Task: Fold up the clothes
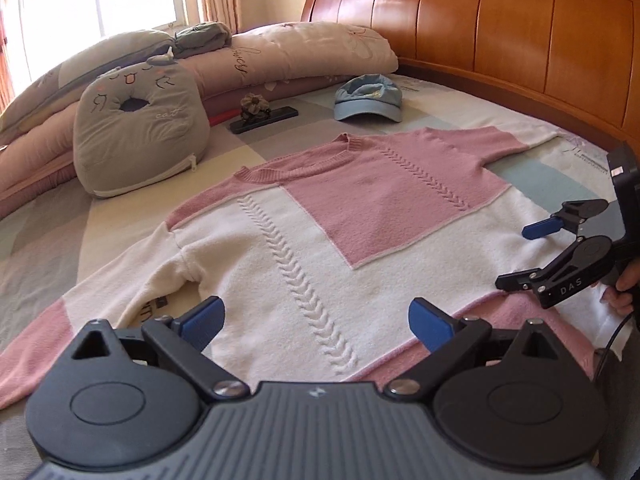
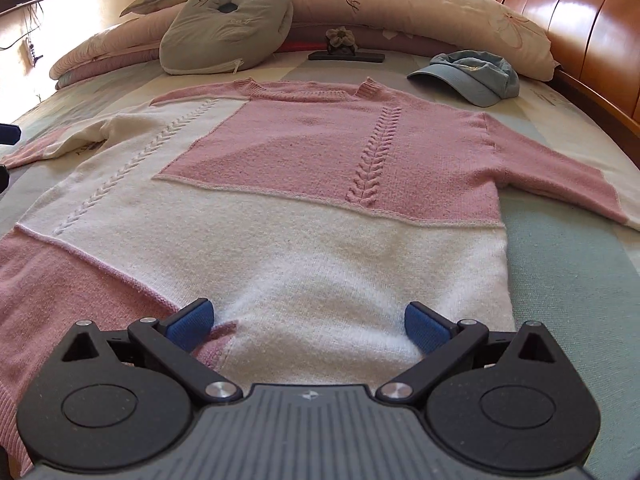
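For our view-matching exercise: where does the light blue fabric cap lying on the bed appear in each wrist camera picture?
Left wrist view: the light blue fabric cap sits above centre, beyond the sweater's collar.
Right wrist view: the cap is upper right, near the wooden headboard.
Shared landmark: the grey cat-face cushion, left of the cap in both.

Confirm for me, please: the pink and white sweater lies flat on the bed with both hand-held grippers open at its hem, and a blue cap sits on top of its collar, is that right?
Not quite. The cap is not on the collar; it sits on the bed beyond the sweater's shoulder, clear of it, as the right wrist view shows. The rest holds: the sweater lies flat, and the left hand-held gripper and right hand-held gripper are open at the hem.
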Available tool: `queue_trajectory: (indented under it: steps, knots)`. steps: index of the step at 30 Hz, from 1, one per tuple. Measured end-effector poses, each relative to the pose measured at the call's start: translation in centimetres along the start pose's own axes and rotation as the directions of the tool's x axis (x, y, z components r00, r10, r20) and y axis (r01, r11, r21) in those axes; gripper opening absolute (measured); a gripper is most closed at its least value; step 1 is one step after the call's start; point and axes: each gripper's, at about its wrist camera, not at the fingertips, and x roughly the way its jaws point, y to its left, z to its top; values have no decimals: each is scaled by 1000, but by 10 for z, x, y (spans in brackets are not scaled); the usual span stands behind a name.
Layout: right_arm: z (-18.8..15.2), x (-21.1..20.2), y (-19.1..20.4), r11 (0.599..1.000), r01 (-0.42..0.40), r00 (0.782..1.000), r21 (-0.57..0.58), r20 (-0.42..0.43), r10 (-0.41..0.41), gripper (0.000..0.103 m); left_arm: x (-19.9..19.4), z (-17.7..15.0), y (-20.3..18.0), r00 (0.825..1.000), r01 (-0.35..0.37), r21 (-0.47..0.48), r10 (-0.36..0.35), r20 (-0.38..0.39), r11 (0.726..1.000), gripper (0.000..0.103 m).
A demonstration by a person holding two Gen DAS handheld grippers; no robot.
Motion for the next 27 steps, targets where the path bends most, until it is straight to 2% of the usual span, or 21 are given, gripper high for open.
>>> queue_trajectory:
  steps: [4, 8, 12, 15, 19, 23, 27]
  knots:
    - [-4, -1, -2, 1000, -8, 1000, 3, 26, 8, 103, -1, 2, 7, 999, -17, 23, 18, -36, 1000, 102]
    - [-10, -2, -1, 1000, -7, 997, 6, 72, 6, 103, 47, -9, 4, 997, 11, -67, -16, -75, 998, 102]
    - [-11, -3, 0, 1000, 0, 997, 6, 83, -1, 103, 91, -14, 3, 996, 58, -167, -68, -56, 984, 102]
    - [-8, -2, 2, 1000, 16, 997, 8, 73, -16, 103, 112, -16, 3, 996, 58, -190, -71, -59, 980, 102]
    - [1, -5, 15, 999, 47, 996, 10, 73, -48, 103, 110, -25, 4, 997, 64, -161, -70, -33, 985, 102]
    - [21, -2, 35, 997, -19, 994, -69, 108, 26, 103, 106, -29, 6, 997, 78, -167, -82, -16, 983, 102]
    - [27, 17, 54, 990, -66, 998, -125, 11, 68, 103, 104, -31, 6, 997, 80, -161, -83, -10, 984, 102]
